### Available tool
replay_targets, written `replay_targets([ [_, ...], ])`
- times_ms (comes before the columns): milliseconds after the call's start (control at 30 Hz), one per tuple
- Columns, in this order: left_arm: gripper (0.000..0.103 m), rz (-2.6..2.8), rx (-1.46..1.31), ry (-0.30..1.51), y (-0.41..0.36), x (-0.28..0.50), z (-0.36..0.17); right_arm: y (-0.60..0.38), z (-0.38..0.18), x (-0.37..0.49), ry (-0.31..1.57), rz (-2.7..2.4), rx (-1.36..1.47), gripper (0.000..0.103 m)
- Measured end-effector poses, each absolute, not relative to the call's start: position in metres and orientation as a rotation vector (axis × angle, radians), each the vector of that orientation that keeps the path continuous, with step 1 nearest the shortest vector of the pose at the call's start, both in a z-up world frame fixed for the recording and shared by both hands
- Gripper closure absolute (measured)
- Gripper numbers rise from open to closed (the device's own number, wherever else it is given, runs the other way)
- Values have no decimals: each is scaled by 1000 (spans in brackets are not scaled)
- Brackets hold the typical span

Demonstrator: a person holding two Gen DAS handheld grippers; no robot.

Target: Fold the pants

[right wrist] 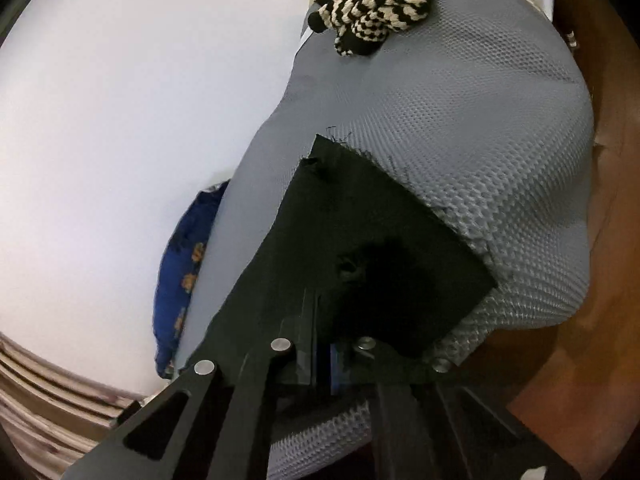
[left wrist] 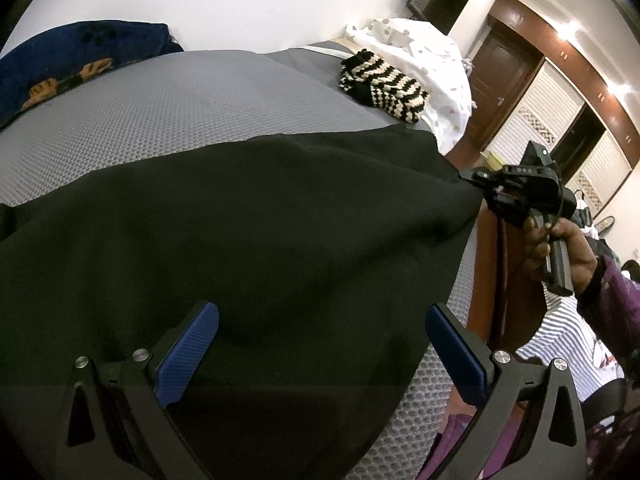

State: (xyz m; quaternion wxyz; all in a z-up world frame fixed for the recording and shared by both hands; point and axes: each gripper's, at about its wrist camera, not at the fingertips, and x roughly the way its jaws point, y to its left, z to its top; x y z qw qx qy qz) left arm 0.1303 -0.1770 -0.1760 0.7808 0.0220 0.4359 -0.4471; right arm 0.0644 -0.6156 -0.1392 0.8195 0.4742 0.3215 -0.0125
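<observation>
The left wrist view sits low and close over the black pants point(left wrist: 248, 240), looking forward and down across the grey bed point(left wrist: 180, 100) toward the white wall, with wardrobe doors point(left wrist: 536, 120) far to the right. The right wrist view is nearer still, tilted steeply, looking along the same bed from its right edge. Both share the pants, the bed, the striped knit point(left wrist: 380, 84), the blue pillow point(left wrist: 80, 56) and the wall.

Right tongs' point(right wrist: 336, 360) pads under pants point(right wrist: 360, 240)
</observation>
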Motion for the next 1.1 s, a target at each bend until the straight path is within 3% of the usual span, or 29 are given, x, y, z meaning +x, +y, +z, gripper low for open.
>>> replay_targets([
  [300, 1, -1072, -118, 961, -155, 142, -179, -604, -59, 61, 652, -56, 736, 100],
  [500, 1, -1093, -65, 964, -155, 138, -177, -629, -134, 52, 792, -158, 892, 101],
  [733, 1, -1108, -24, 979, -157, 138, -176, -623, -100, 47, 686, -178, 780, 101],
  [1100, 1, -1148, -28, 1007, -145, 139, -177, -626, -98, 58, 760, -205, 687, 101],
])
